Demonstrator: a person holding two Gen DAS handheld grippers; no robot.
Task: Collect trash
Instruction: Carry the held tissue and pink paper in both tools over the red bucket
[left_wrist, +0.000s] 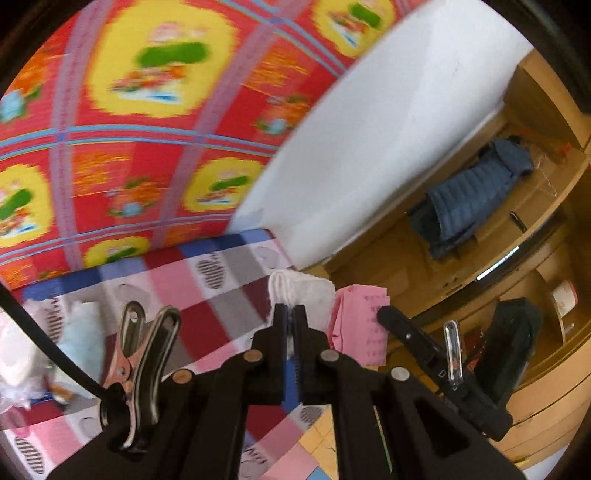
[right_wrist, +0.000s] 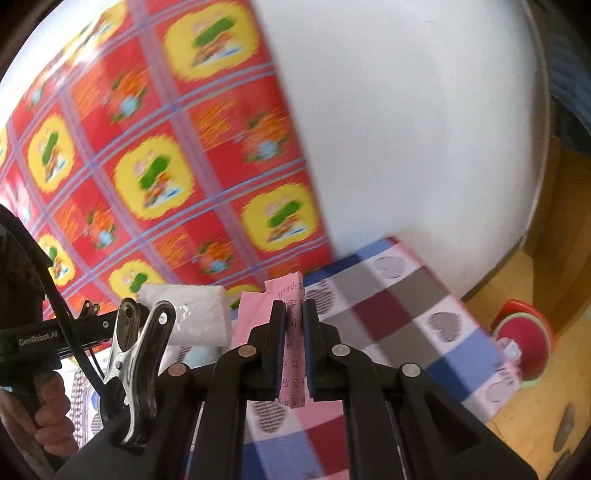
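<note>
My left gripper (left_wrist: 291, 314) is shut on a folded white tissue (left_wrist: 295, 290), held up above the checked bed cover (left_wrist: 207, 280). The tissue also shows in the right wrist view (right_wrist: 192, 314), held by the left gripper at the left. My right gripper (right_wrist: 294, 314) is shut on a folded pink paper with printed characters (right_wrist: 291, 332). The pink paper also shows in the left wrist view (left_wrist: 360, 321), just right of the tissue, with the right gripper's finger below it. Both pieces are lifted off the cover and sit close together.
A red and yellow patterned sheet (left_wrist: 147, 110) hangs behind the bed beside a white wall (left_wrist: 388, 129). A wooden wardrobe holds a blue jacket (left_wrist: 472, 192). Light blue and white items (left_wrist: 77, 325) lie on the cover at left. A red and green round thing (right_wrist: 524, 332) sits on the floor.
</note>
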